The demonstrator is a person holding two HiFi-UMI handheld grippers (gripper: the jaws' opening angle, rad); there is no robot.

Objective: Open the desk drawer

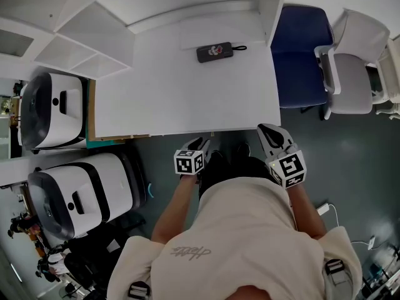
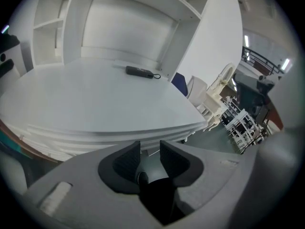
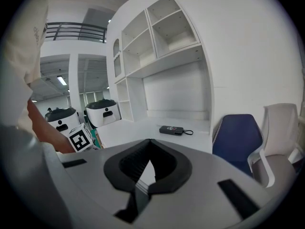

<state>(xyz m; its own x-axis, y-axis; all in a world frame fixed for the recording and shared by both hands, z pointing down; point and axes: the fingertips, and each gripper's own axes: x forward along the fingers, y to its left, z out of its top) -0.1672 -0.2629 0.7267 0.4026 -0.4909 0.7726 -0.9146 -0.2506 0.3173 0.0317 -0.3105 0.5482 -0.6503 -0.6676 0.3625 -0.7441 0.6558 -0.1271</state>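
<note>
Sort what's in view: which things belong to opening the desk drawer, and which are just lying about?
Job: desk, its drawer not visible; left gripper, jaws open, facing the desk's front edge; right gripper, jaws shut.
Lying about: black pouch on the desk; blue chair; white chair; two white machines.

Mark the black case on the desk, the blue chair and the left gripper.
black case (image 1: pixel 214 52): head view, middle of its body.
blue chair (image 1: pixel 300 58): head view, middle of its blue cushion.
left gripper (image 2: pixel 150 149): left gripper view, gap midway between its fingertips.
</note>
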